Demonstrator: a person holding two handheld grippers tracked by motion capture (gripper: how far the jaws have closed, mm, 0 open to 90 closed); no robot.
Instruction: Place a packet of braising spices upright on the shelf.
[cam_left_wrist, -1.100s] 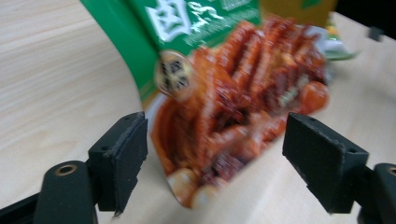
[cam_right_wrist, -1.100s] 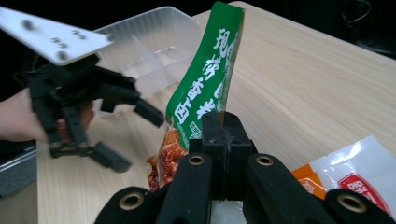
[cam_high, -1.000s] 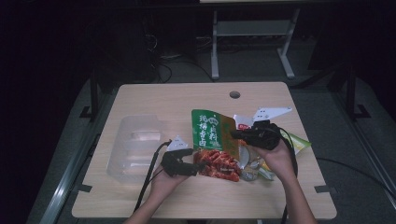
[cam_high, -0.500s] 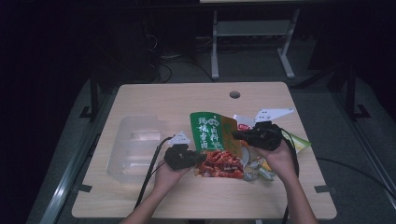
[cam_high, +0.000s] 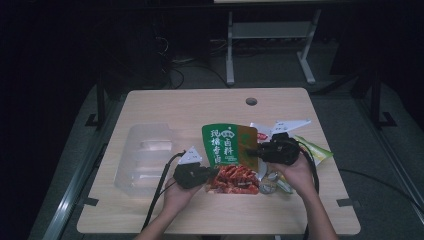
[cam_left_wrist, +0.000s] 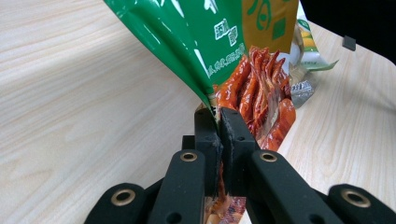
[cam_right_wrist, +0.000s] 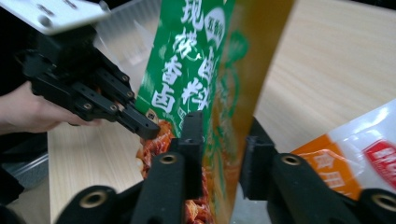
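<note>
Nearest to me, my left gripper has its jaws clenched on the lower left edge of the snack bag; in the left gripper view the two black jaws pinch the green film with almost no gap between them. My right gripper sits at the bag's right side. In the right gripper view its jaws stand apart with the bag's brown-gold edge running between them, and I cannot tell whether they are pressing on it.

The bag lies near the middle of the table, a little toward my side, held between the two grippers. Its upper part is green with large white characters and a brown-gold strip down the right, and the lower part shows a red, glossy picture of food.

Just right of the bag, under my right hand, a small pile of other packets crowds the space: a silvery wrapper, a yellow-green packet, and a white packet with orange and red print close beside my right jaw. To the left of my left hand, a clear plastic tray rests on the table, apart from the bag.

Farther off, a small round hole sits near the table's back edge, and beyond that a metal frame stands on the dark floor.
</note>
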